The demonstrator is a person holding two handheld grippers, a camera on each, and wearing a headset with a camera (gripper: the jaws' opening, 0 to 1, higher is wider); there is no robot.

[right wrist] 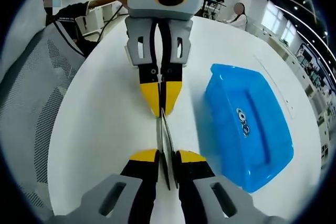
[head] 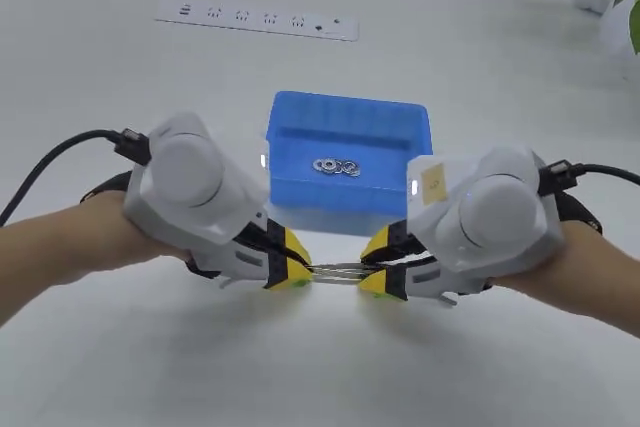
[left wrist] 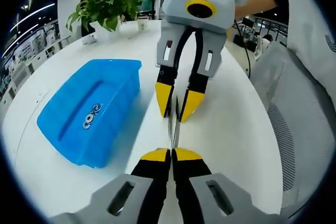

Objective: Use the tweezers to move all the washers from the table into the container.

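White table (head: 480, 67): washers (head: 336, 166) (about 4, clustered) lie inside the blue container (head: 350, 105), so the task looks nearly or fully done. Just in front of the container, left gripper (head: 292, 269) is clamped on tweezers (head: 336, 271). Right gripper (head: 375, 273) brackets their other end, grip can't tell.

Washers (head: 336, 166) too sm. to count; ends of tweezers (head: 337, 270) hidden.

On our side of the blue plastic container (head: 300, 117), our forearms (head: 50, 247) angle inward. The yellow-tipped left gripper (head: 290, 272) and right gripper (head: 380, 279) meet tip to tip, both clamping the slim metal tweezers (head: 335, 269).
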